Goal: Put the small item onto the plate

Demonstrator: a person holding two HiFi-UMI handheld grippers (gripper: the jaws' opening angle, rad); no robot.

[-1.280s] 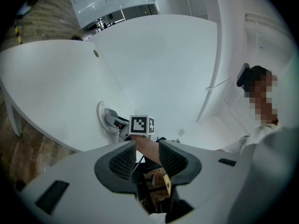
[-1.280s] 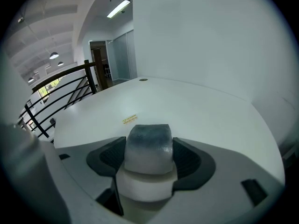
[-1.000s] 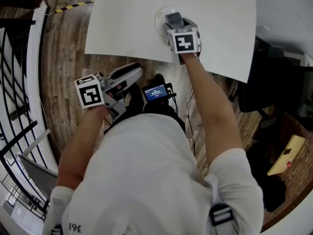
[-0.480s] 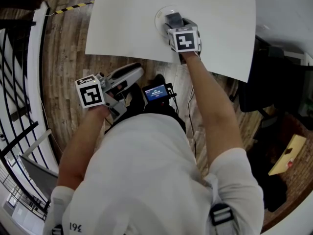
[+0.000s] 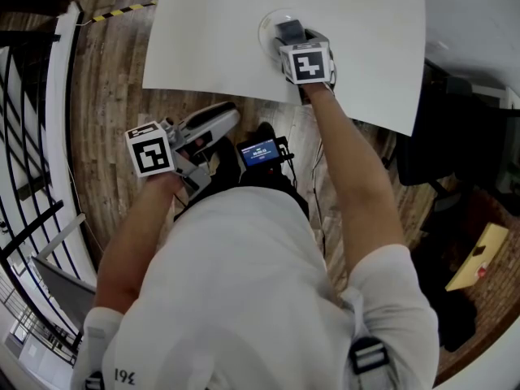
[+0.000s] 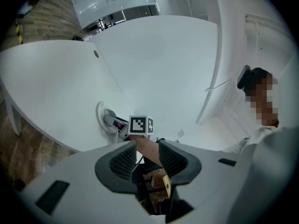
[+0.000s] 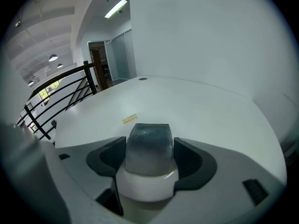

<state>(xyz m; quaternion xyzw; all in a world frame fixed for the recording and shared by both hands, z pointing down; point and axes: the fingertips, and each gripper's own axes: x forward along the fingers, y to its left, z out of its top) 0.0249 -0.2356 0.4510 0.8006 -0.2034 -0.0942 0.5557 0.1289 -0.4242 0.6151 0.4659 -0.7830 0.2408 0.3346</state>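
The right gripper's (image 7: 149, 154) jaws pinched a small grey-blue rounded block (image 7: 148, 139) at the small white round plate (image 6: 99, 117) on the white worktop (image 5: 366, 47) — best released gently, once seated flat. The left gripper's (image 6: 142, 157) jaws hung apart, empty.

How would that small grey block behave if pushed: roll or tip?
It probably won't roll: the small grey block looks flat-sided. It seems stiff, keeping its shape between the jaws of the right hand-held gripper. Squat, it likely won't tip on the plate.
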